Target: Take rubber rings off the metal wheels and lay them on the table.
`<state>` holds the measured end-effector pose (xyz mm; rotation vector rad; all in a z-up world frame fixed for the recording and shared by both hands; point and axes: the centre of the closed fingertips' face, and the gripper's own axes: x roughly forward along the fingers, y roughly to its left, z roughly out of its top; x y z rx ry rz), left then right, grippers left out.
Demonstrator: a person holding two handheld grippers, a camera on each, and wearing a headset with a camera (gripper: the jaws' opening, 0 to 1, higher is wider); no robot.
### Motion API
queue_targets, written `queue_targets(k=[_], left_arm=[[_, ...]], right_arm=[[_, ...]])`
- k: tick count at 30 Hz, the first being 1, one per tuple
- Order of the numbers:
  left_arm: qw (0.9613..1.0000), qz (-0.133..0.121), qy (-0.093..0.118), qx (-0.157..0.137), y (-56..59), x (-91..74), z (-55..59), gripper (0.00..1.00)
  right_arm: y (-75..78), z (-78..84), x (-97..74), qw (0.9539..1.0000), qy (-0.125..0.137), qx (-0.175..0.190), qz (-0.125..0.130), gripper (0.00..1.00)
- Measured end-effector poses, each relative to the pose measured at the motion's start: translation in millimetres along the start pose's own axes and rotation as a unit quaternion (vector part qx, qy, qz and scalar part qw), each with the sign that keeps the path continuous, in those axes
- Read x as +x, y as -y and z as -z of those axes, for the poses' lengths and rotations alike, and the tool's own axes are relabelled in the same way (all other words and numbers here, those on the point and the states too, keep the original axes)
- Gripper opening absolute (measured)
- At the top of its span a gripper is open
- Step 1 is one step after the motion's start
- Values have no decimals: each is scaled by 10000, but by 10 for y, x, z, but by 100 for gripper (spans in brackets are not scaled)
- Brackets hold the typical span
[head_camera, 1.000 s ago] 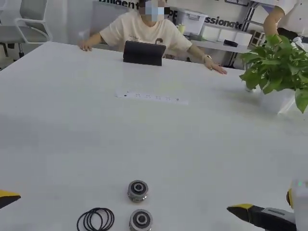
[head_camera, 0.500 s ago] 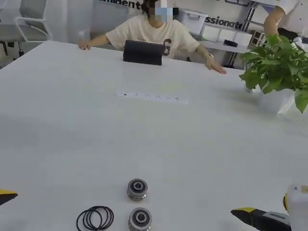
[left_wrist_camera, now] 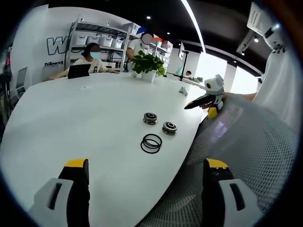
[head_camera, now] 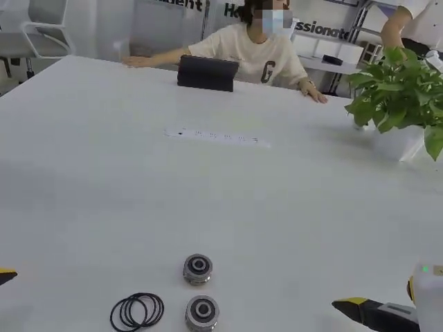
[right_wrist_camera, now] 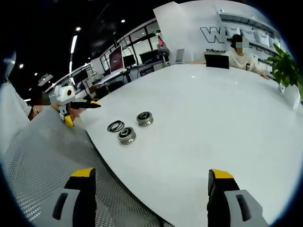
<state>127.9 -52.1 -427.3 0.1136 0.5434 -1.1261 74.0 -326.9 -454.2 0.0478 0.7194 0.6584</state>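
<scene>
In the head view, a yellow tip of the left gripper (head_camera: 4, 275) pokes in at the lower left edge, too little to tell its opening. To its right the rubber rings (head_camera: 137, 312) lie in a loose overlapping bunch on the white table (head_camera: 221, 200). They sit just beside the nearer wheel (head_camera: 202, 313) without touching it. The farther wheel (head_camera: 198, 269) stands just above in the frame. At the lower right is the right gripper (head_camera: 367, 310), a dark jaw with a yellow tip.

The left gripper view shows its own jaws spread wide with nothing between them. Rings and wheels lie mid-frame, and the right gripper is at centre right. The right gripper view likewise shows its jaws wide apart and empty, with the left gripper at centre left.
</scene>
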Motion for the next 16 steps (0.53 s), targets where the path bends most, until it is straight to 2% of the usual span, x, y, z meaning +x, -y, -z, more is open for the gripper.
queue_targets(k=[13, 14, 16], left_arm=[[10000, -2, 0, -29, 2, -1, 4, 99], [10000, 63, 14, -76, 35, 3, -16, 99], [10000, 27, 20, 35, 33, -1, -33, 99]], right_arm=[[6, 7, -3, 10000, -4, 30, 13, 97], [11, 9, -4, 10000, -8, 50, 30, 97], [25, 1, -13, 10000, 24, 67, 65, 96]])
